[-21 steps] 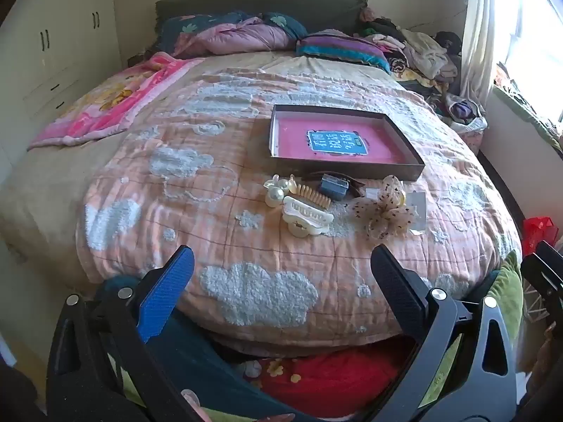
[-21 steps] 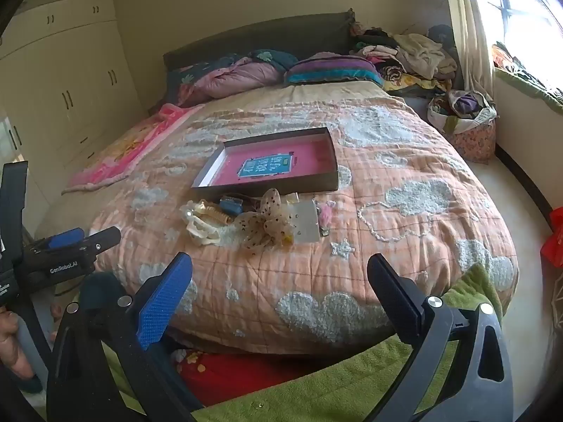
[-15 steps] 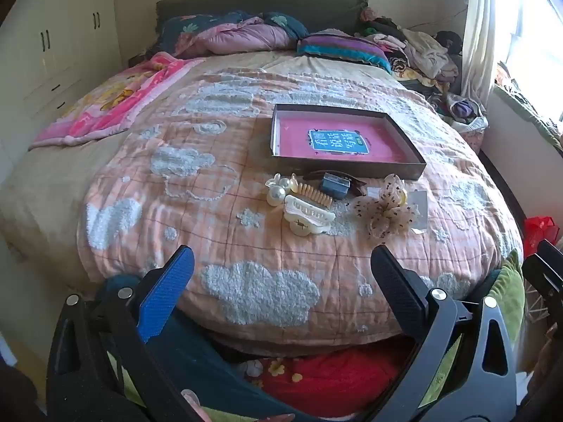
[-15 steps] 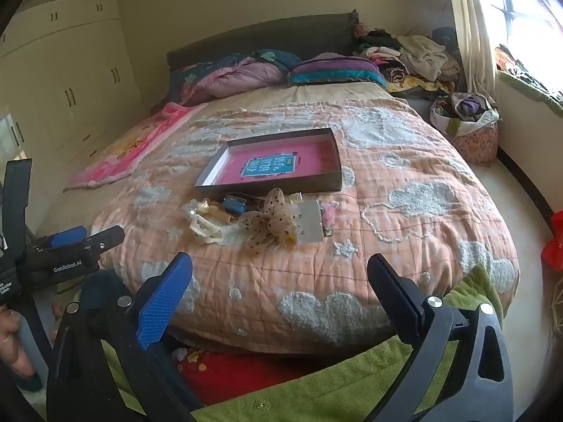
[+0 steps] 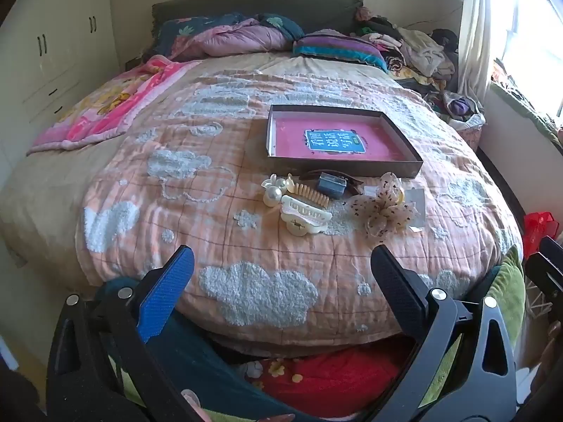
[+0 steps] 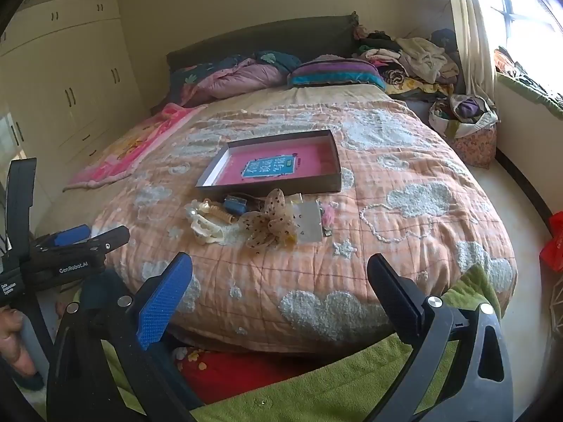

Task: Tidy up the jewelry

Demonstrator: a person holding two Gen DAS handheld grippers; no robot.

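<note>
Pink-lined box: in the left wrist view the shallow tray point(image 5: 411, 168) lies on the quilt past the pile, holding only a blue printed card point(image 5: 334, 142).
Left view, tool: the left tool point(image 5: 281, 277) hangs at the foot of the bed, its two fingers wide apart with nothing between them.
Left view, jewelry: the pile sits on the quilted bed point(image 5: 147, 190) just in front of the tray, well apart from the tool.
Left view, pieces: a pearl clip point(image 5: 273, 191), a cream claw clip point(image 5: 304, 215), a ribbed comb point(image 5: 313, 195), a small blue-grey box point(image 5: 330, 184) and a spotted gauze bow point(image 5: 385, 207) lie close together, some touching.
Left view, change: against the frames from a moment earlier the pile and tray sit slightly lower and nearer, so the tool has crept forward a little; nothing on the bed has shifted.
Right view, tool: the right tool point(image 6: 278, 281) also stands spread and empty, short of the bed edge.
Right view, jewelry: the gauze bow point(image 6: 271, 223) lies nearest, beside a silvery card point(image 6: 309, 225); the claw clip point(image 6: 207, 230) is farther left.
Right view, other hand: the left tool point(image 6: 70, 246) shows at the left edge.
Right view, change: the scene has drifted only slightly, a slow approach.
Meaning for the task: sorting has probably not begun; the tray is bare of jewelry and every piece waits outside it.
Likely next: a reach to the pile, perhaps for the bow or claw clip.
</note>
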